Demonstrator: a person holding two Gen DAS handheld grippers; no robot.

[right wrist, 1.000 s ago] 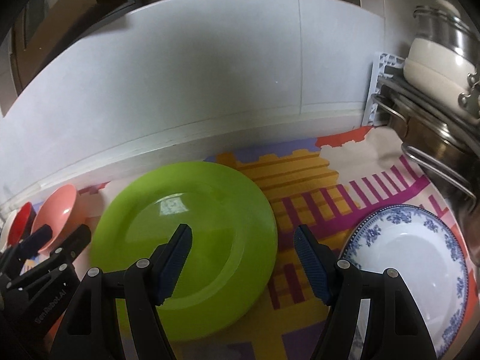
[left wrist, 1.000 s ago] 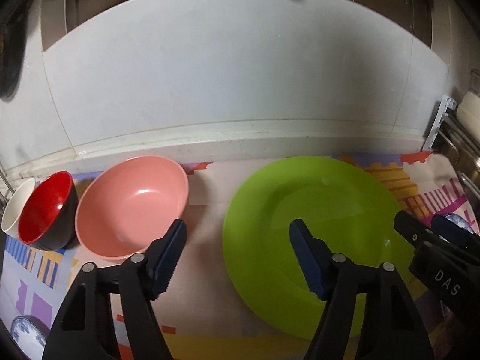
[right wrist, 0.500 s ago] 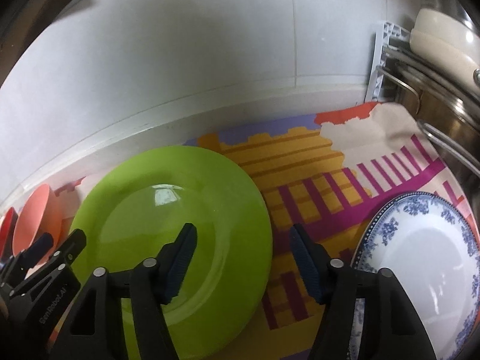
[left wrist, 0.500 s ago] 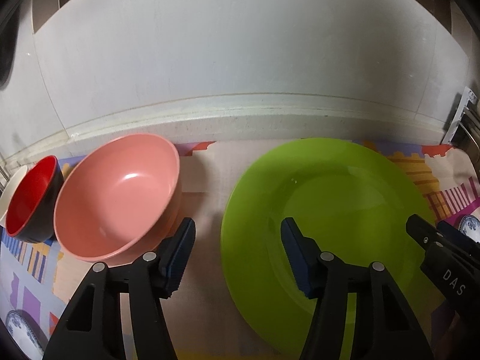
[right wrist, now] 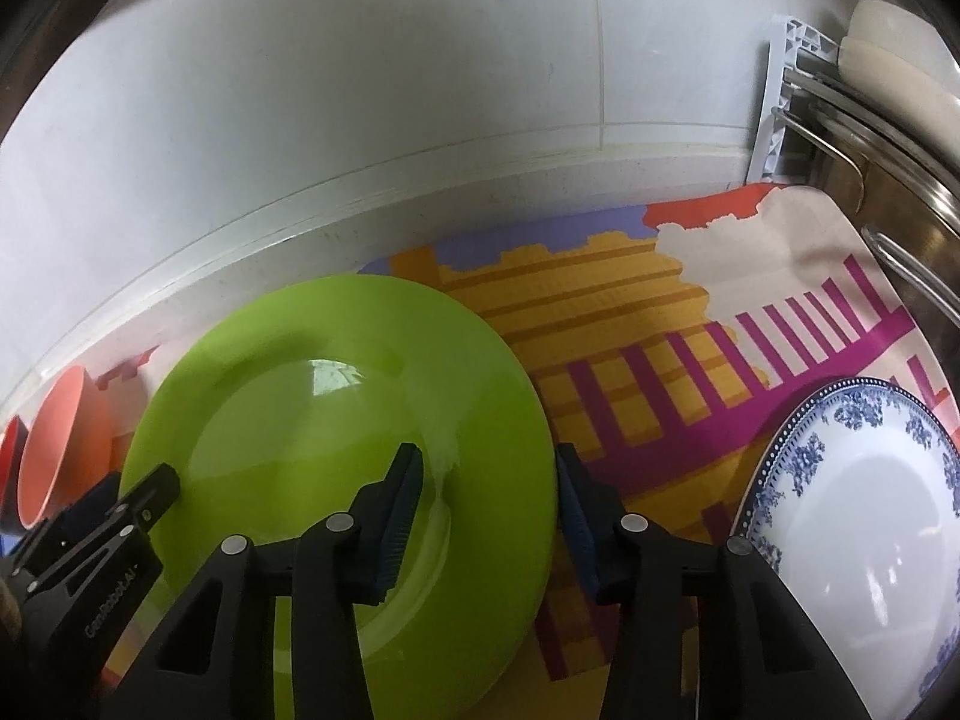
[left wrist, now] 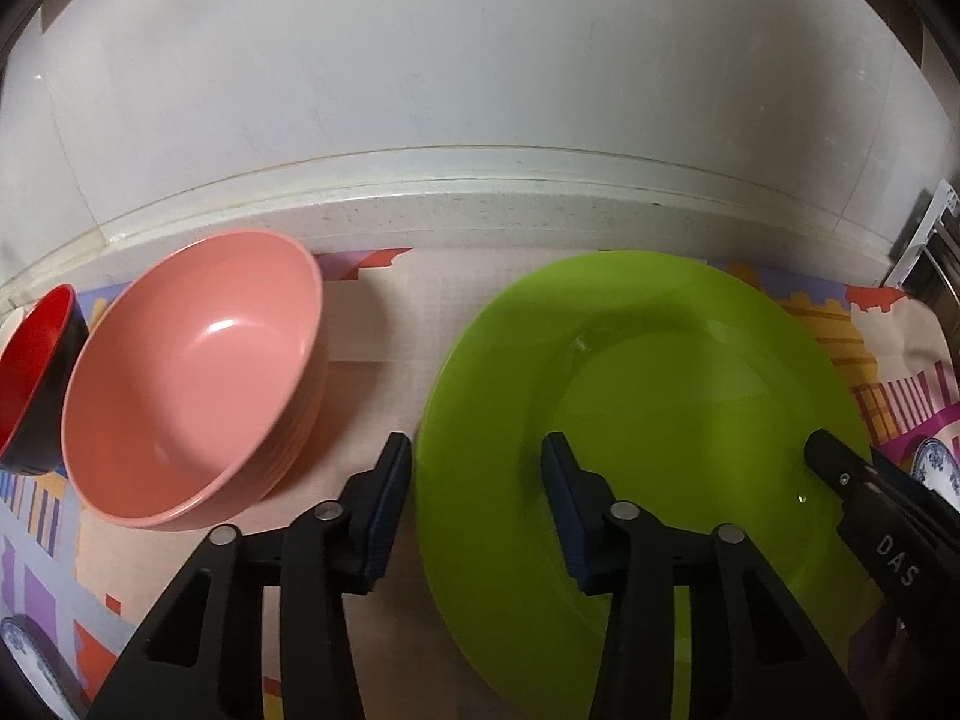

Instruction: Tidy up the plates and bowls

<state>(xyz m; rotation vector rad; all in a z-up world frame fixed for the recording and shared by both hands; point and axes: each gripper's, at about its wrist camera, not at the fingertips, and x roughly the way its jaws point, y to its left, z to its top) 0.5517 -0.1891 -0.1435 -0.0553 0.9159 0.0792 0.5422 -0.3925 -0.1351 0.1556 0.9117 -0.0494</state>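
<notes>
A large green plate (left wrist: 660,396) lies flat on the patterned mat (right wrist: 660,330). My left gripper (left wrist: 477,498) straddles the plate's left rim, one finger outside on the mat and one over the plate. Its jaws are closing and the pads stand clear of the rim. My right gripper (right wrist: 489,504) straddles the right rim of the green plate (right wrist: 312,420) the same way, also closing, with a gap still showing. Each gripper shows in the other's view: the right gripper (left wrist: 840,480) and the left gripper (right wrist: 144,498). A pink bowl (left wrist: 192,378) sits left of the plate, a red-and-black bowl (left wrist: 30,384) beyond it.
A blue-and-white plate (right wrist: 852,540) lies on the mat right of the green one. Steel pots and a rack (right wrist: 870,180) crowd the right edge. A white tiled wall (left wrist: 480,60) rises just behind the mat. Another blue-patterned dish (left wrist: 24,660) peeks in at bottom left.
Both grippers have come down and forward toward the green plate, which now looks larger. The jaws of both have narrowed around the plate's opposite rims.
</notes>
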